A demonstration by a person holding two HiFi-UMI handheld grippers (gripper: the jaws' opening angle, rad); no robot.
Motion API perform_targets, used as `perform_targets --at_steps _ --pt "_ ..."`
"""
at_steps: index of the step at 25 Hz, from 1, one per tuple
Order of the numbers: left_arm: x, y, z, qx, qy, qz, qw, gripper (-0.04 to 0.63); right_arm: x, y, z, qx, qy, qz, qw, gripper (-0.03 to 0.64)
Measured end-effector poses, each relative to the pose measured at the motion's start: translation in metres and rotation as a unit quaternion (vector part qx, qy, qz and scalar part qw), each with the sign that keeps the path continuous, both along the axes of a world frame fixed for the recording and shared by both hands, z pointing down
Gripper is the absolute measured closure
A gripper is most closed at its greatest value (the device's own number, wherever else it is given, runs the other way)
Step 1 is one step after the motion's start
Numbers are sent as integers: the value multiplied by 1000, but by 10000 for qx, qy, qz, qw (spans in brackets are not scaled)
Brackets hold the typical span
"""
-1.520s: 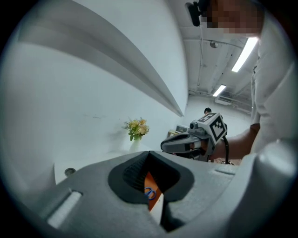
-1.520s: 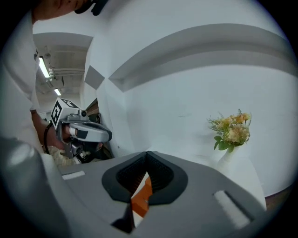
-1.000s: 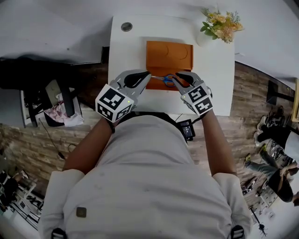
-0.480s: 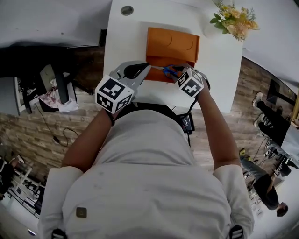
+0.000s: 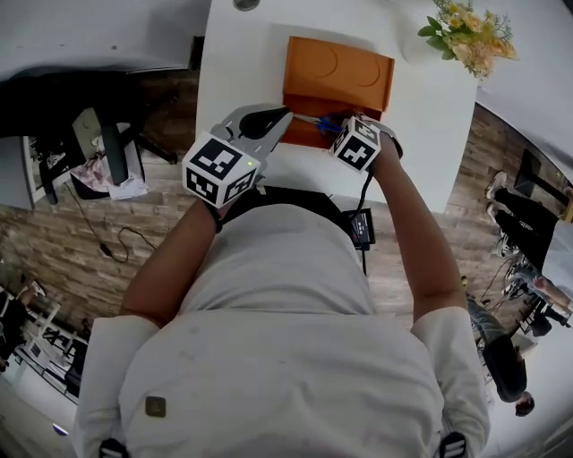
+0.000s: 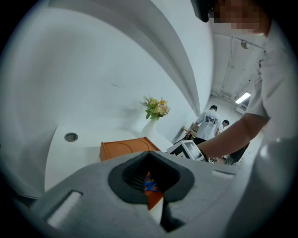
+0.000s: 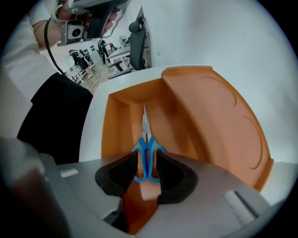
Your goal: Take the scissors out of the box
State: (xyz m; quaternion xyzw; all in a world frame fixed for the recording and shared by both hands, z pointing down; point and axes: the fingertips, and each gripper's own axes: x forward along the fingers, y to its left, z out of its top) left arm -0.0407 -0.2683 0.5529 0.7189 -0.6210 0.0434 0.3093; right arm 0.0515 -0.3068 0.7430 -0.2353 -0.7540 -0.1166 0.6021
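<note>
An orange box [image 5: 345,67] lies open on the white table [image 5: 237,80], its lid [image 7: 219,116] folded back. Blue-handled scissors [image 7: 146,155] lie in the box's tray, blades pointing away. My right gripper [image 7: 146,163] points steeply down over the handles. Its jaws are opening, and the handles sit between the pads with a thin gap on each side. In the head view its marker cube hides most of the scissors [image 5: 324,126]. My left gripper [image 5: 285,114] hangs at the box's front left corner, jaw tips together, nothing in them.
A white vase of flowers [image 5: 470,36] stands at the table's far right. A round grommet [image 5: 243,4] sits at the far left edge. A cable and a black device [image 5: 363,228] hang below the table's front edge. People stand in the background.
Both grippers have come down toward the box. The right one has tipped from nearly level to steeply downward over the scissors handles, and its jaws have widened.
</note>
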Motion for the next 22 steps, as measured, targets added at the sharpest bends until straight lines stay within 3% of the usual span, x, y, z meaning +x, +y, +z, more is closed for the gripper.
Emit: perform_targets --at_steps 13,22 --pt "-3 12 5 -26 67 -122 9999 591 0 0 14 551 39 -449 9975 492" --pt "2 20 4 -14 95 -61 9999 591 1 2 14 629 -178 -382 9971 522"
